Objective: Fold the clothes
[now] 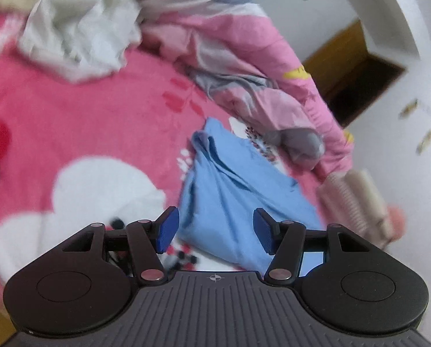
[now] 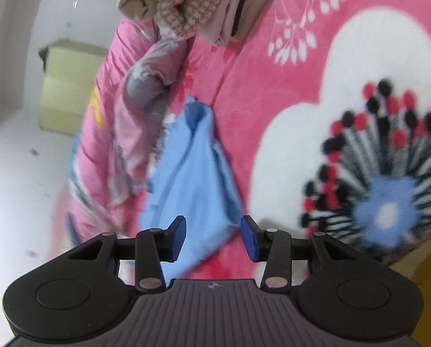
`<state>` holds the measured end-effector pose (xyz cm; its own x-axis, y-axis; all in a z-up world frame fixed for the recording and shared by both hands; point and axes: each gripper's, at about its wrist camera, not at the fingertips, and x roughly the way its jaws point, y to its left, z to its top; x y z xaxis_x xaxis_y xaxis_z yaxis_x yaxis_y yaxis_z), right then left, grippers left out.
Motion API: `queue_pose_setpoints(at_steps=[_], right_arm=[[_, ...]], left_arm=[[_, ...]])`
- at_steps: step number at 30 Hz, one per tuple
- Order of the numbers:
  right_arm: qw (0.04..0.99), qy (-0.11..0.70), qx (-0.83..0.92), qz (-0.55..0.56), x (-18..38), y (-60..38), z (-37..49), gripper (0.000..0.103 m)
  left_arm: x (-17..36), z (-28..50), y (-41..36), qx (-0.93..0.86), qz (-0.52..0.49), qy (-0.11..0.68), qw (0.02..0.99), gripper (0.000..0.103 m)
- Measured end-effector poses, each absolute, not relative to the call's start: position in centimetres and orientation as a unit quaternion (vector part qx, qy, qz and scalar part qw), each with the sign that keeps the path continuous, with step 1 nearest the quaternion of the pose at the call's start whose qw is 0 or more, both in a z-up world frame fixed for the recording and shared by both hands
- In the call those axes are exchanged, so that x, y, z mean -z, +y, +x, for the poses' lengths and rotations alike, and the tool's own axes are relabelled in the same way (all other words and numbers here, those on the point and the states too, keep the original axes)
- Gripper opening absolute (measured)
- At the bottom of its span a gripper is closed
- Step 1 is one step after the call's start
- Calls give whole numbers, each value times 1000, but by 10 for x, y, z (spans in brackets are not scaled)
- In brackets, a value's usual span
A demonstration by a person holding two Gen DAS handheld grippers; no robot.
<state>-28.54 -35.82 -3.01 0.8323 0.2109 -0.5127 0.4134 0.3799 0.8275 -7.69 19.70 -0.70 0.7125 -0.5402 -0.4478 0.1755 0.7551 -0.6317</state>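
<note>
Your left gripper (image 1: 215, 230) and right gripper (image 2: 213, 238) both stand released, jaws apart with nothing clamped between the blue pads. The light blue garment (image 1: 230, 199) lies bunched on the pink floral blanket (image 1: 71, 115), just beside the rumpled pink quilt (image 1: 258, 66). A white garment (image 1: 76, 31) lies well apart from it.

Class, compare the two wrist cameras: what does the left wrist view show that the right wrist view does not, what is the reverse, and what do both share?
Only the left wrist view shows the crumpled white garment and an open wooden cabinet. Only the right wrist view shows the checked fabric pile and the blanket's fan-shaped flower print. Both show the light blue garment lying on the pink blanket beside the bunched pink quilt, with open blue-padded fingers holding nothing.
</note>
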Motion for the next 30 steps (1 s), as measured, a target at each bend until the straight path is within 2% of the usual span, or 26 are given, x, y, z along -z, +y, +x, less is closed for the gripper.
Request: queue_pose_setpoints(at_steps=[6,10,12,14,23,29,30], right_arm=[[880,335,87,325,6,-327,-281,43],[911,344,54,222,4,-308,-273,43],[917,348,40,191,3,-303,-265,43],[922,348,26,170,3,-302,-263,43],[928,341,-25,149,9,-309,-256,40],[929,331,-36,160,10,-315,-256,37],[930,328,-37,160,10,-314,-256,33]], left_arm=[[7,-79,181,210,-168,325,907,57],[2,-81,169,237,-80,315,915,57],[4,-78,165,251,-43,325,911,63],[9,-79,165,258,-17,332,907,68],[21,-73,162,289,51,307,906,68],[23,-62,162,312,41,299,901,68],[23,-61,162,317,41,298,899,67]])
